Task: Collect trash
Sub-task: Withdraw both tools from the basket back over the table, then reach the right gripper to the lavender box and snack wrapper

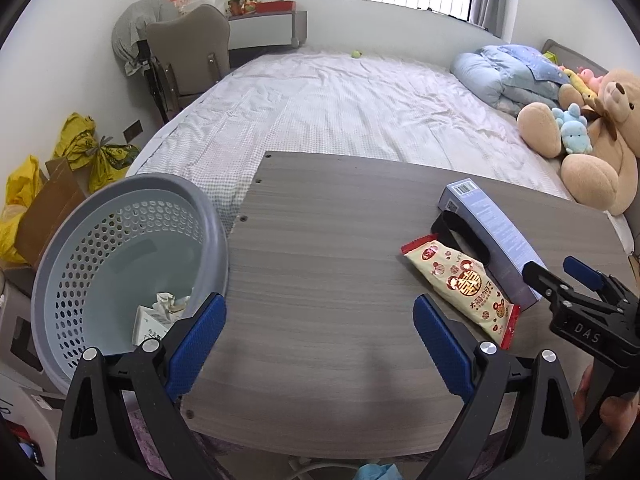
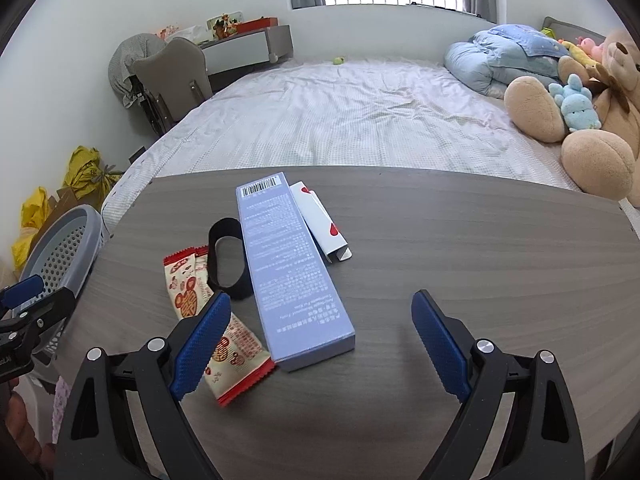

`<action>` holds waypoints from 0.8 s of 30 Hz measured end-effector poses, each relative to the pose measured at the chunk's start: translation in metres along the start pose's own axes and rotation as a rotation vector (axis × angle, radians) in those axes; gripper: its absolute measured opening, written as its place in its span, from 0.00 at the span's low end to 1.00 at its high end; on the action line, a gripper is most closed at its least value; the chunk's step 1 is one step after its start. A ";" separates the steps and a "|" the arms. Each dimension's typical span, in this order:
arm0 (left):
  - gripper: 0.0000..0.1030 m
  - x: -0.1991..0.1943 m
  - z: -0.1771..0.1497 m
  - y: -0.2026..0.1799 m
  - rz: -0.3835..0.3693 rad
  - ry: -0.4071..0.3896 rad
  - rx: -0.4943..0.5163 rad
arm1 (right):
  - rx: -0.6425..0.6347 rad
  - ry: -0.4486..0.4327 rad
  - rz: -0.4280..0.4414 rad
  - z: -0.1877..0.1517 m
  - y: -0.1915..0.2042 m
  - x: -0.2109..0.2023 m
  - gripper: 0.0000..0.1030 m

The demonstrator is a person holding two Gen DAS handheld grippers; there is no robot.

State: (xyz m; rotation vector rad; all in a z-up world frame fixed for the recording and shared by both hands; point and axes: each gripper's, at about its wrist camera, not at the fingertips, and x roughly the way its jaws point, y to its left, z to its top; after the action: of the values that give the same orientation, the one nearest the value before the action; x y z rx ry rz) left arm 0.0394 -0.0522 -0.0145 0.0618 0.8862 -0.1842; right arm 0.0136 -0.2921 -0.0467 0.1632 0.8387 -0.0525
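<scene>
Currently four pieces of trash are seen on the grey wood-grain table [image 2: 440, 240]: a long pale-blue box [image 2: 288, 268], a cream snack wrapper with red ends [image 2: 208, 308] at its left, a black band [image 2: 228, 264] standing on edge between wrapper and box, and a small white carton with red hearts [image 2: 320, 224] touching the box's far right side. The near end of the wrapper is covered in the right wrist view by one blue pad. The white carton is hidden behind the box in the left wrist view.

At the table's left edge a grey perforated basket [image 1: 132, 192] is seen, with crumpled paper and a small white carton [image 1: 154, 316] lying at its bottom; its near rim is cut off by the left gripper [image 1: 320, 332]. That gripper is held spread wide over bare table, grasping nothing. The right gripper [image 2: 320, 328] is likewise spread wide, just above the near end of the blue box, with nothing between its pads.

Beyond the table a bed [image 1: 340, 112] with a pale checked sheet is seen, a folded blue quilt [image 1: 500, 76] and a large teddy bear [image 1: 592, 132] at its far right, a chair [image 1: 188, 48] and yellow bags [image 1: 92, 148] on the left. Print on the box cannot be read.
</scene>
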 end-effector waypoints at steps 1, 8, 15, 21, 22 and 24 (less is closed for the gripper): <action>0.90 0.002 0.000 -0.002 0.002 0.003 -0.001 | -0.008 0.005 0.000 0.001 -0.001 0.004 0.85; 0.90 0.010 0.002 -0.010 0.026 0.018 0.007 | -0.015 0.034 0.008 0.005 -0.002 0.023 0.85; 0.90 0.016 0.004 -0.011 0.029 0.032 0.008 | -0.054 0.065 0.001 0.009 0.006 0.032 0.84; 0.90 0.015 0.003 -0.007 0.024 0.027 -0.002 | -0.084 0.067 -0.014 0.010 0.013 0.034 0.84; 0.90 0.014 0.003 -0.006 0.023 0.027 -0.005 | -0.087 0.070 -0.013 0.010 0.014 0.034 0.84; 0.90 0.013 0.002 -0.003 0.020 0.024 -0.011 | -0.091 0.076 -0.009 0.010 0.017 0.035 0.69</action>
State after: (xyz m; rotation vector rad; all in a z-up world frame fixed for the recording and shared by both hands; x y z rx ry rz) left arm 0.0480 -0.0573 -0.0234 0.0630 0.9102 -0.1598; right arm 0.0467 -0.2765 -0.0640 0.0761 0.9162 -0.0161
